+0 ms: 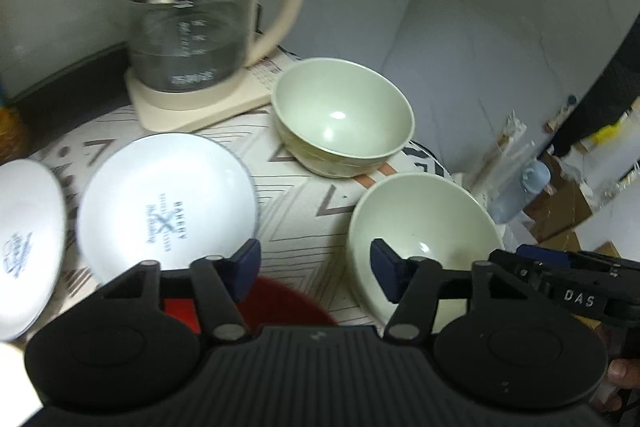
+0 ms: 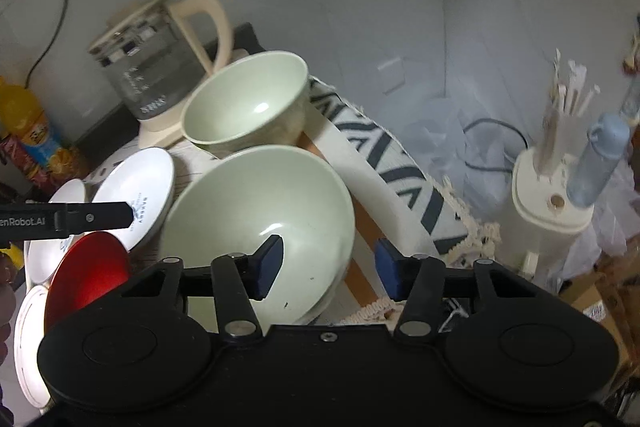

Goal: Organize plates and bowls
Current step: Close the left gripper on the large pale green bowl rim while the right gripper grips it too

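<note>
Near bowl (image 2: 256, 211) straddled at rim by our right gripper (image 2: 328, 267), wide, empty; left gripper (image 1: 316, 267) wide. Next we close, lift, nest into far bowl (image 2: 244, 103).

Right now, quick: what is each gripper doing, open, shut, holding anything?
Left gripper: open, holding nothing, above the table between the white plate and near green bowl.
Right gripper: open, empty, jaws straddling the near green bowl's rim.
</note>
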Available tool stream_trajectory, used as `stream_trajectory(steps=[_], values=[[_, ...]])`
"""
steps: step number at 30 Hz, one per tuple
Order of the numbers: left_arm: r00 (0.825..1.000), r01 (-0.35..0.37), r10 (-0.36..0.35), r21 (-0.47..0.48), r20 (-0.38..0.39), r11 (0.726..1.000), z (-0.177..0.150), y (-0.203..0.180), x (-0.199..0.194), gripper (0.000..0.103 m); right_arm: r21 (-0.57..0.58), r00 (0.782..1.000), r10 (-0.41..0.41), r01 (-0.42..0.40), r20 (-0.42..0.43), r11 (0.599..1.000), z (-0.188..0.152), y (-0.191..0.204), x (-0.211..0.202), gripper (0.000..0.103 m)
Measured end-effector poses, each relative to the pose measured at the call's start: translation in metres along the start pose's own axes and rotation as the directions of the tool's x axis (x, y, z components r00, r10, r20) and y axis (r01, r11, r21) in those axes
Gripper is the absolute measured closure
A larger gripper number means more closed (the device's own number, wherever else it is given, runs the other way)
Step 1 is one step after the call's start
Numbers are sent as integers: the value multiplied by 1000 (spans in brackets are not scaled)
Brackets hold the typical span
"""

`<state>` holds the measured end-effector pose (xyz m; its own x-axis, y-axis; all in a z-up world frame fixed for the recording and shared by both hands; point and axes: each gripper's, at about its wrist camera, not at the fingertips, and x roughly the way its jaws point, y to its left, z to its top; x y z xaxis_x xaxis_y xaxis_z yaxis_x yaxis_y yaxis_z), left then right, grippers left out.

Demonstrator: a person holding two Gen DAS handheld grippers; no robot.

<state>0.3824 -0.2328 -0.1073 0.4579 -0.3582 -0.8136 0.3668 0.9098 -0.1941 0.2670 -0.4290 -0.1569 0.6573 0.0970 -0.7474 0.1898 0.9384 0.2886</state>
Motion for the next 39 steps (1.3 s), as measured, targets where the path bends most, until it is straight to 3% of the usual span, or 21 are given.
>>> stream_trajectory(steps=[6, 13, 18, 21, 29, 39], values=[[995, 60, -60, -5, -80, 998, 19, -7, 35, 61, 40, 998, -17, 19, -52, 999, 0, -2, 20, 58], [980, 60, -52, 37, -190, 997, 30, -11, 73, 80, 64, 994, -44, 51, -103, 997, -2, -4, 43, 71], [968, 71, -55, 57, -244, 996, 30, -13, 90, 96, 57, 990, -52, 60, -127, 997, -4, 0, 54, 86], [962, 84, -67, 53, -264, 995, 28, -13, 97, 99, 55, 990, -68, 76, -125, 996, -4, 0, 55, 93], [970, 107, -93, 49, -224, 993, 33, -12, 84, 99, 49, 994, -72, 77, -82, 996, 7, 6, 37, 93], [989, 105, -105, -3, -108, 994, 45, -9, 28, 99, -2, 999, -33, 33, 9, 999, 30, 26, -2, 93]])
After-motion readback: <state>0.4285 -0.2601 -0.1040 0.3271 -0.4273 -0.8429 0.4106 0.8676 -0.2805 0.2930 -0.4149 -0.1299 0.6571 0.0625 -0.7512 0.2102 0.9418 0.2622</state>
